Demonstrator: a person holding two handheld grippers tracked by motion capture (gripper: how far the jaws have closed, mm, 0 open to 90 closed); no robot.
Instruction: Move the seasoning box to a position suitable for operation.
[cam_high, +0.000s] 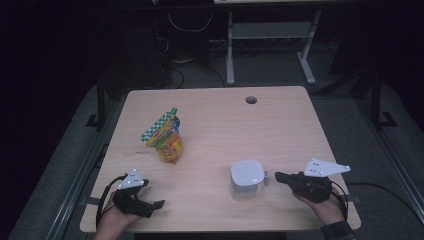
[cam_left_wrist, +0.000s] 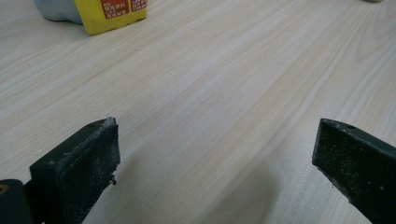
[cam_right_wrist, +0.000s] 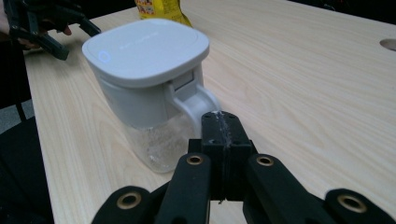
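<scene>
My left tongs (cam_high: 150, 202) sit near the front left corner of the surface (cam_high: 280, 125), spread wide with nothing between them, just bare wood. A bit farther back on the left side lies a yellow snack bag (cam_high: 165, 137), well apart from those tongs. Next comes the white jug (cam_high: 246, 179) with its flat lid, standing upright near the front edge, a little right of the middle. Its handle (cam_right_wrist: 198, 100) sticks out toward my right tongs (cam_high: 278, 176), which are near the front right corner. Those tongs are pressed together with nothing in them, and their tip is just beside the handle, maybe touching it; I cannot tell which. Here is what I think could go wrong. If I push on with the tongs pressed together, I could poke the handle and slide or tip the jug, because it looks light and mostly empty. I would need to spread the tongs first. If I grab just the thin handle, the jug could also swing and slip out when I lift it.
</scene>
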